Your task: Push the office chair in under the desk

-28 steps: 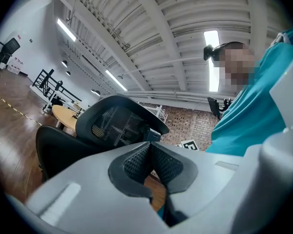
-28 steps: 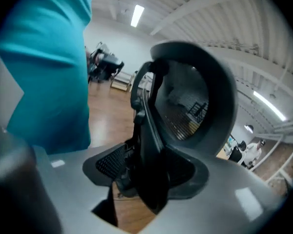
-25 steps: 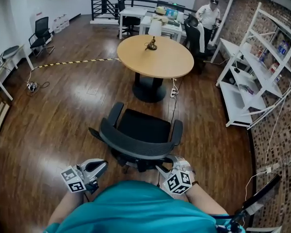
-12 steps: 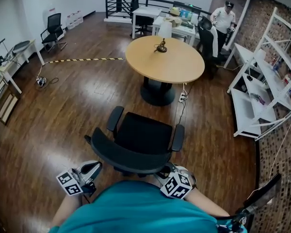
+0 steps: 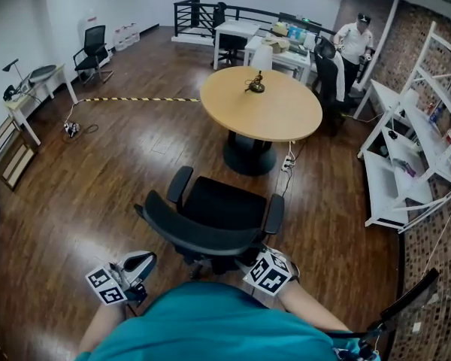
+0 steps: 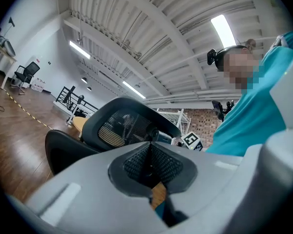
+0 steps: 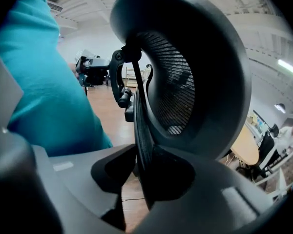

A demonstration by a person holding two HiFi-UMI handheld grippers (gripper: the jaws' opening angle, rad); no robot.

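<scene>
Black mesh-back office chair [image 5: 222, 205] had rolled closer to the round wooden pedestal table [image 5: 278, 111] at its 12 o'clock, but its seat was not yet under the top. Right gripper [image 5: 257, 259], at the chair's 5 o'clock, had just been closing its jaws and was clamped on the backrest's black plastic rim [image 7: 140, 130]. Left gripper [image 5: 141, 262] sat clear of the chair at 7 o'clock, jaws together with nothing between them.
</scene>
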